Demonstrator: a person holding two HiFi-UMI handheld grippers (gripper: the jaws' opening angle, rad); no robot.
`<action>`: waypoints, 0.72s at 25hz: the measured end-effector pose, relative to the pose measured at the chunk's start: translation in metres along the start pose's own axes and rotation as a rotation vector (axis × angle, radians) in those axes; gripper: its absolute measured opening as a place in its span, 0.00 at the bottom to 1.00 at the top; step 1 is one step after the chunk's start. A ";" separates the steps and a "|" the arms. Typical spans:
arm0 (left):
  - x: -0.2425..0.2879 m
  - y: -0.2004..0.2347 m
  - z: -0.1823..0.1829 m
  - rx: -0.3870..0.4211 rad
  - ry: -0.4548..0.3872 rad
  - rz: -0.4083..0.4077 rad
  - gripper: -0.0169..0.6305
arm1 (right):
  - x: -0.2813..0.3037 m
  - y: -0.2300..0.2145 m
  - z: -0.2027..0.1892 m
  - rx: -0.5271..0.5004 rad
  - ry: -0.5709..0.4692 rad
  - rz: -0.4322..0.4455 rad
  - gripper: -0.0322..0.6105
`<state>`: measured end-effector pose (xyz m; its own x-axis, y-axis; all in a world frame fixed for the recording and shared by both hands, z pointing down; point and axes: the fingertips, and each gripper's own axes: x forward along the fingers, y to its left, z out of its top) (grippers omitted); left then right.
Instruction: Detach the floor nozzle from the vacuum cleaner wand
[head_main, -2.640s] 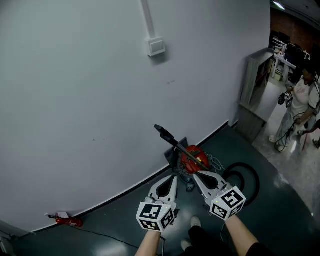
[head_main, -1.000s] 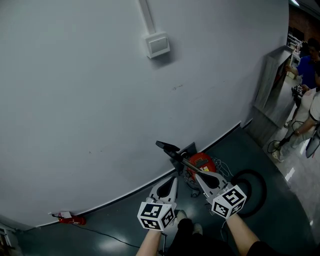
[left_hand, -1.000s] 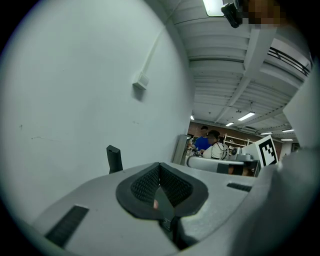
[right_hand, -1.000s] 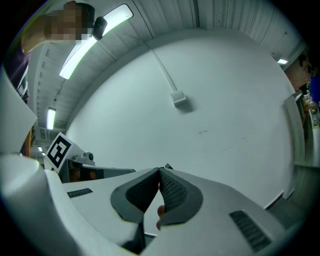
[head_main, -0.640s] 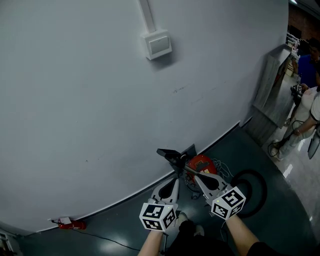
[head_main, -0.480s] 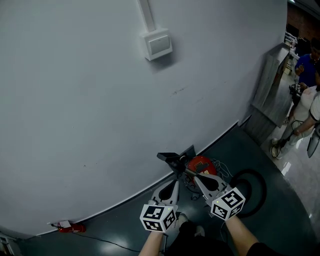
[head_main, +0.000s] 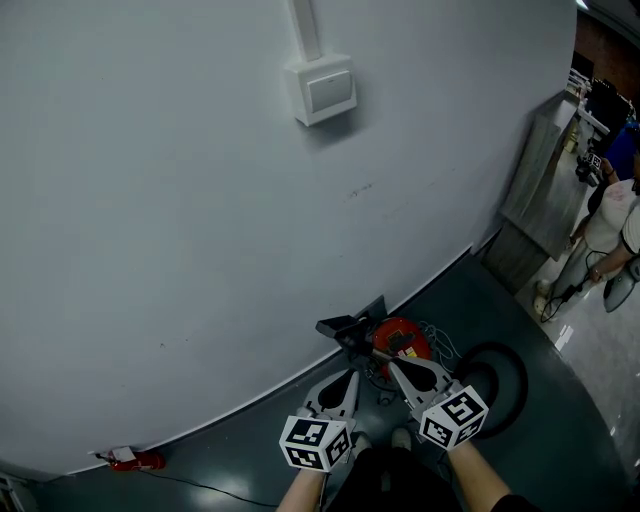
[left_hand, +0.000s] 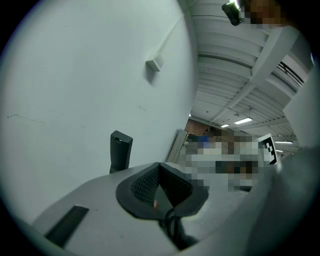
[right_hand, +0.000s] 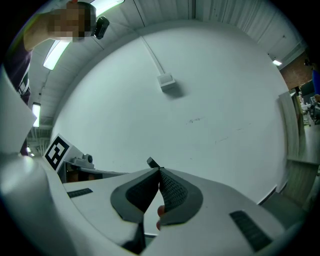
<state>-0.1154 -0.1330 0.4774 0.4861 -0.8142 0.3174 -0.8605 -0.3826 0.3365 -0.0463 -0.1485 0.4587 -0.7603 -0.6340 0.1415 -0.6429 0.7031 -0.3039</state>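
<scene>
Smooth grey wall (head_main: 200, 200), glossy dark floor (head_main: 570, 420), left gripper (head_main: 349, 374) and right gripper (head_main: 392, 366) clenched empty, round red vacuum (head_main: 402, 337) just beyond their tips.

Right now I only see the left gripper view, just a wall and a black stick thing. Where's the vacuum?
Observer: The red vacuum cleaner sits on the floor near the wall, in the head view.
Operator: Is my other gripper holding anything?
Observer: No, the right gripper is shut and empty.
Operator: What's beside the vacuum?
Observer: A black loop, probably the hose, lies on the floor to its right.
</scene>
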 end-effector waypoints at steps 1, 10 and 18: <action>0.001 0.001 0.000 -0.002 -0.004 0.000 0.04 | 0.001 -0.001 -0.001 0.001 0.002 0.004 0.08; 0.015 0.005 -0.010 -0.037 -0.053 0.007 0.04 | 0.005 -0.013 -0.020 -0.051 0.048 0.030 0.08; 0.036 0.033 -0.030 -0.084 -0.060 0.024 0.04 | 0.017 -0.035 -0.050 -0.105 0.084 0.044 0.08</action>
<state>-0.1215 -0.1614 0.5266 0.4534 -0.8484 0.2732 -0.8547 -0.3270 0.4032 -0.0411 -0.1678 0.5189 -0.7901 -0.5761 0.2096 -0.6119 0.7621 -0.2118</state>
